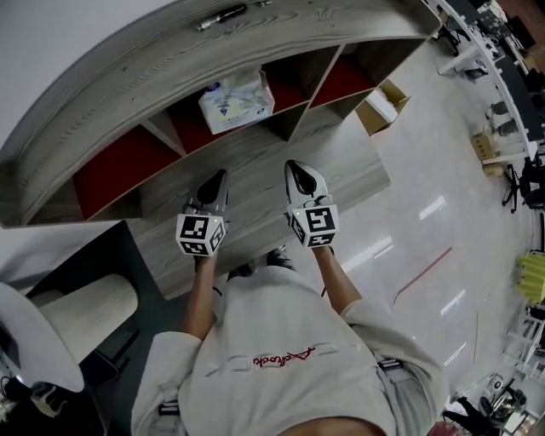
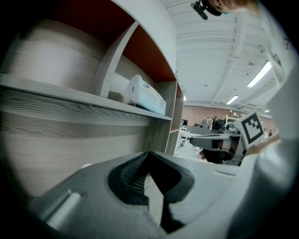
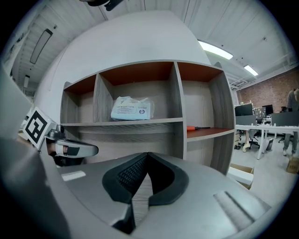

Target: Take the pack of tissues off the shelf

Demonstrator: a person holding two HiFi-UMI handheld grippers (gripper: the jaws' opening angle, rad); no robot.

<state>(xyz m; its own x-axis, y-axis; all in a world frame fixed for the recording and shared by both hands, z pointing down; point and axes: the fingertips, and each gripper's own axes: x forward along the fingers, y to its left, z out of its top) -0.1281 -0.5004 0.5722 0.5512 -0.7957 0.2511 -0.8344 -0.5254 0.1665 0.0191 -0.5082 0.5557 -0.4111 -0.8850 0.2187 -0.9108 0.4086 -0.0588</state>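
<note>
A white and blue pack of tissues (image 1: 237, 100) lies in the middle compartment of the grey wooden shelf (image 1: 255, 162), which has red back panels. Both grippers hover side by side in front of the shelf, below the pack and apart from it. My left gripper (image 1: 218, 177) is shut with nothing between its jaws, and so is my right gripper (image 1: 295, 167). The left gripper view has the pack (image 2: 145, 95) up and to the right of the closed tips (image 2: 149, 154). In the right gripper view the pack (image 3: 132, 108) sits above the closed tips (image 3: 148, 156).
A dark pen (image 1: 223, 15) lies on the shelf's top. An orange-handled tool (image 3: 198, 128) rests in the right compartment. An open cardboard box (image 1: 383, 106) stands on the floor right of the shelf. A chair (image 1: 81, 311) is at lower left. Desks stand far right.
</note>
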